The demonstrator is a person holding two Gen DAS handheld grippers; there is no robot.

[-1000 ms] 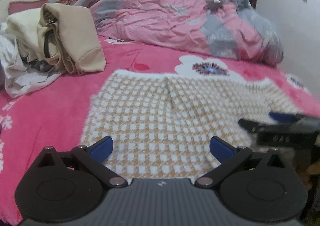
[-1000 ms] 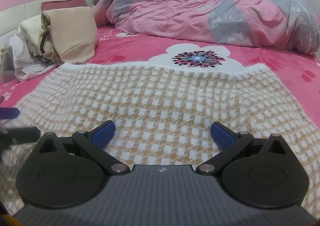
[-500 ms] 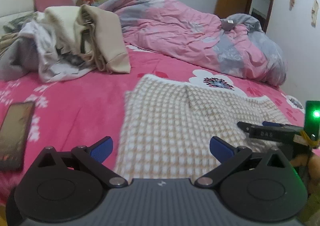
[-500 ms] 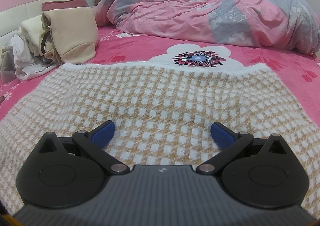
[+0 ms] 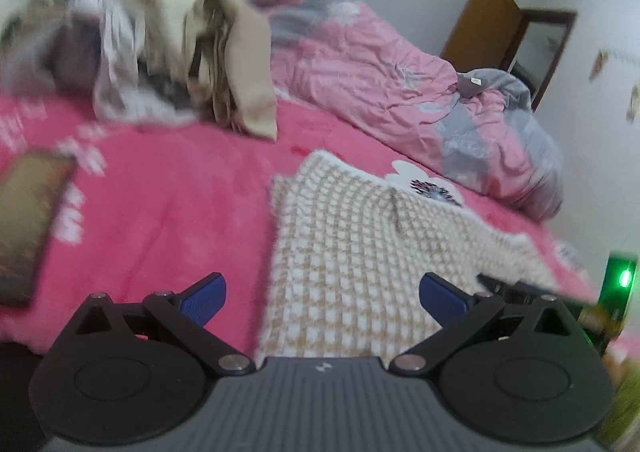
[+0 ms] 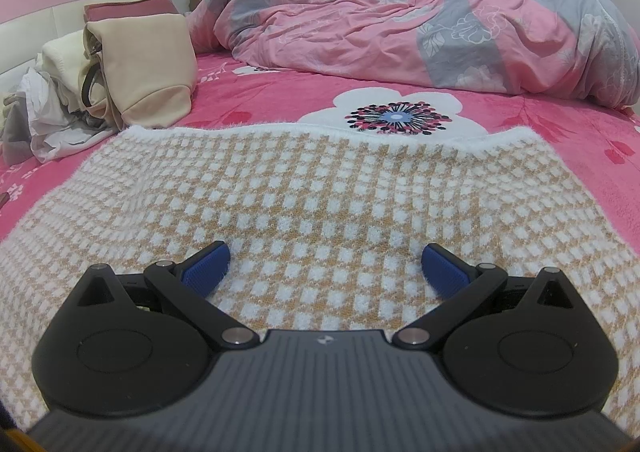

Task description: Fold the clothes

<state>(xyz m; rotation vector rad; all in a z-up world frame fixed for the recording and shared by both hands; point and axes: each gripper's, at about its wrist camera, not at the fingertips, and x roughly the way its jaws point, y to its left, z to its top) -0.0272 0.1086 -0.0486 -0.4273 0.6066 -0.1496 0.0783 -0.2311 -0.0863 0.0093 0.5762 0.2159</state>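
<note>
The fuzzy tan-and-white checked knit garment (image 6: pixel 320 188) lay spread flat on the bright pink flowered bedspread (image 6: pixel 280 92), filling the centre of the right wrist view from about 9 o'clock round to 3 o'clock, with its white fluffy far hem at 12 o'clock. The right gripper (image 6: pixel 325 269) hung low over the knit near the garment's near edge, its blue-padded fingers spread wide and pinching nothing. The left gripper (image 5: pixel 322 292) was likewise spread and empty, and its view was smeared with motion blur; it pointed across the garment's left edge, the cloth lying from 12 to 3 o'clock and bare bedspread to 9 o'clock. The likeliest failure looked to be a shallow or uneven pinch: the plush knit was thick and springy, so a pad could catch only the pile or the top layer, and the fold would then drag crooked. A dark flat phone-like slab (image 5: pixel 28 224) lay at 9 o'clock of the left view, and a loose heap of beige and white clothes (image 6: pixel 120 68) sat at 10 o'clock, just beside the far left corner, where a swung flap might snag them.
</note>
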